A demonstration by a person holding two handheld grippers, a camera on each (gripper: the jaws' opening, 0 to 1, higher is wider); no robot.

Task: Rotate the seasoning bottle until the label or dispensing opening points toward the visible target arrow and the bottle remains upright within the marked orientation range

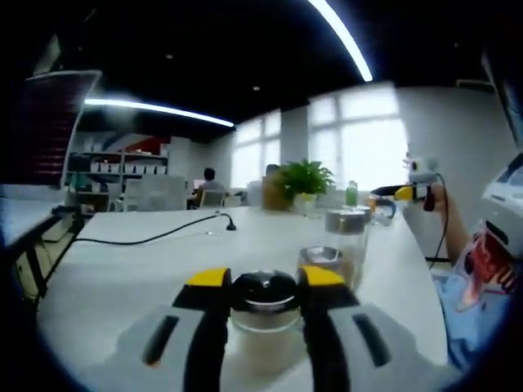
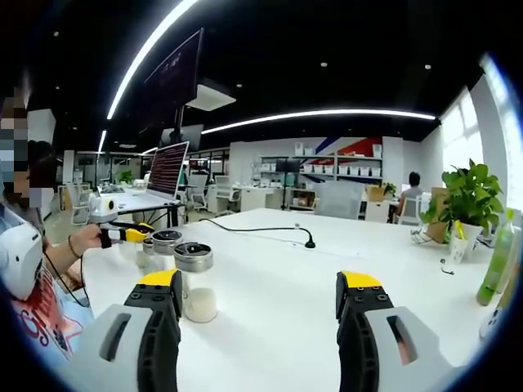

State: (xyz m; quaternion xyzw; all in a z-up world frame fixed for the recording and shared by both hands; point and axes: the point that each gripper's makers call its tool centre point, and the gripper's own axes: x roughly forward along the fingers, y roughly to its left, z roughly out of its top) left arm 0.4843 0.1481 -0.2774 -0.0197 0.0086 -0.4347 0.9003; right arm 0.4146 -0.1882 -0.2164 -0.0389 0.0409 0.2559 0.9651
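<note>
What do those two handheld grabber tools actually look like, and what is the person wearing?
Each gripper, left and right, has two pale grey jaws with black inner faces, a dark slot on top and yellow tips. The person wears a white printed T-shirt with red markings and a dark wristband.

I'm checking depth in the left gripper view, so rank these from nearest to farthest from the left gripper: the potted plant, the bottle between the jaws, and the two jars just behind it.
1. Bottle, between the left gripper's jaws.
2. Short jar, just behind, to the right.
3. Tall jar, right behind the short one.
4. Plant, at the table's far end.
</note>
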